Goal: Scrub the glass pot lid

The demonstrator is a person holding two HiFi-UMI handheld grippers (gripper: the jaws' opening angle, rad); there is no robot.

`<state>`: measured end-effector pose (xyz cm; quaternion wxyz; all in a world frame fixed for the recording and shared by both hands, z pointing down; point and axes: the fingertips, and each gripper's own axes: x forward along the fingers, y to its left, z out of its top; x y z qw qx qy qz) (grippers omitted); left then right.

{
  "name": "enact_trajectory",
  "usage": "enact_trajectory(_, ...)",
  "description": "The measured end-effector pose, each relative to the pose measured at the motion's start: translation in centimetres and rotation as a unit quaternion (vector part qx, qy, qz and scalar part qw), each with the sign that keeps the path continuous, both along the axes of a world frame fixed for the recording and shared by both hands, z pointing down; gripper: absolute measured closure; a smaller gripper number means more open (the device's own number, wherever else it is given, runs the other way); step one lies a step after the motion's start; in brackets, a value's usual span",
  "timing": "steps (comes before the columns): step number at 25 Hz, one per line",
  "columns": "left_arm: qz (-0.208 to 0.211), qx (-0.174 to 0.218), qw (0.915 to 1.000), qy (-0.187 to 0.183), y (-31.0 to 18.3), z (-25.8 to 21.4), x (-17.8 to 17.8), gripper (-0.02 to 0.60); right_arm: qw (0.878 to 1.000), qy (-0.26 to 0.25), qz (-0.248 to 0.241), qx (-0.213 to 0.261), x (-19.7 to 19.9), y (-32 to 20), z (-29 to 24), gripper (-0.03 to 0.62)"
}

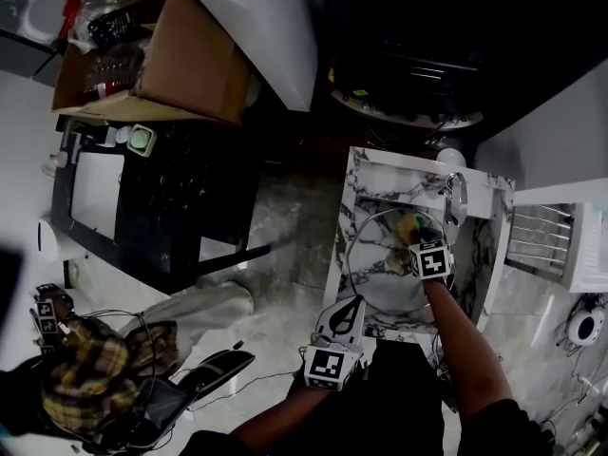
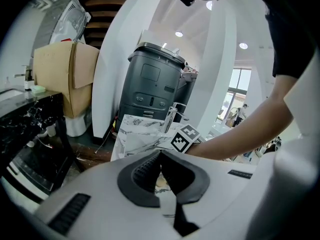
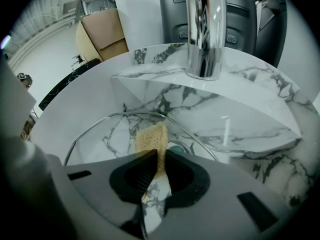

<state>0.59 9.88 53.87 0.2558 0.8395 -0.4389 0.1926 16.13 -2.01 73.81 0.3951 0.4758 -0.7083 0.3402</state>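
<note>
- Our right gripper [image 3: 158, 156] pinches a yellow sponge [image 3: 151, 138] on the glass pot lid [image 3: 97, 131], which lies in the marble sink [image 3: 250, 109], right of centre.
- Our left gripper [image 2: 161, 153] has its jaws pressed together, bottom centre.

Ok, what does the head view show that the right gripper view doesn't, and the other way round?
Only the head view: the left gripper at the near edge of the marble sink, and a seated person in plaid at lower left.

Only the right gripper view: the right gripper seen close up, its jaws closed on the sponge, which reaches out over the glass pot lid.

Both: the sink, the lid, the sponge, the faucet and the cardboard box.
</note>
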Motion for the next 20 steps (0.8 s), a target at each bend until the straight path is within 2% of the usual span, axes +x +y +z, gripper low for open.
enact_trajectory(20, 0.002, 0.006, 0.9999, 0.014, 0.9, -0.5, 2.2, 0.566, 1.000, 0.014, 0.012, 0.005, 3.0, 1.4, 0.1, 0.537)
